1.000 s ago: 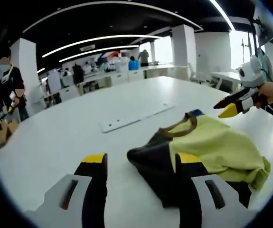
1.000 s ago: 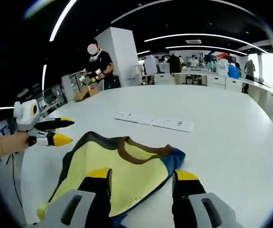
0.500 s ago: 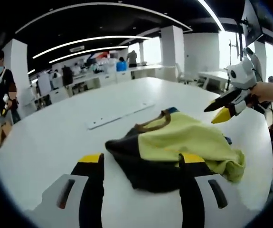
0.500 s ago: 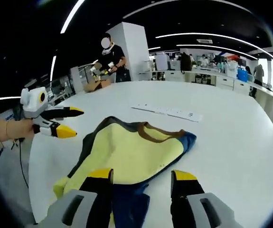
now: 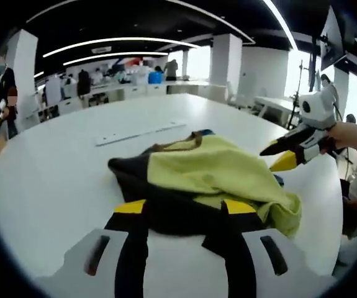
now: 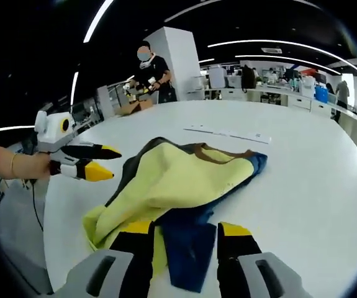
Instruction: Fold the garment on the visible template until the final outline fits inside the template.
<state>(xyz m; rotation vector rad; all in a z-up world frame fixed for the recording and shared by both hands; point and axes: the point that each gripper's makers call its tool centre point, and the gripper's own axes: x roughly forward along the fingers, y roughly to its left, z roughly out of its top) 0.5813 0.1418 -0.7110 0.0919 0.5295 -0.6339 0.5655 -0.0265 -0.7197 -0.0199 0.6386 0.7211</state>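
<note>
A crumpled garment (image 5: 215, 171), yellow-green with dark panels and a brown collar, lies in a heap on the white table (image 5: 54, 180). In the right gripper view the garment (image 6: 178, 177) shows a blue part reaching down between my own jaws. My left gripper (image 5: 185, 208) is open, its tips at the garment's dark near edge. From the right gripper view, the left gripper (image 6: 107, 163) hangs open just left of the cloth, apart from it. My right gripper (image 6: 184, 228) is open over the blue part; the left gripper view has the right gripper (image 5: 279, 155) beside the heap's right side.
A long white power strip (image 5: 138, 131) lies on the table beyond the garment, also seen as the power strip (image 6: 228, 132). A person (image 6: 150, 74) stands past the table's far edge. The table edge (image 6: 60, 248) runs close on the left.
Both cameras have come closer to the garment, which looms larger and sits between each pair of jaws. Both grippers stay open. The heap itself keeps its shape.
</note>
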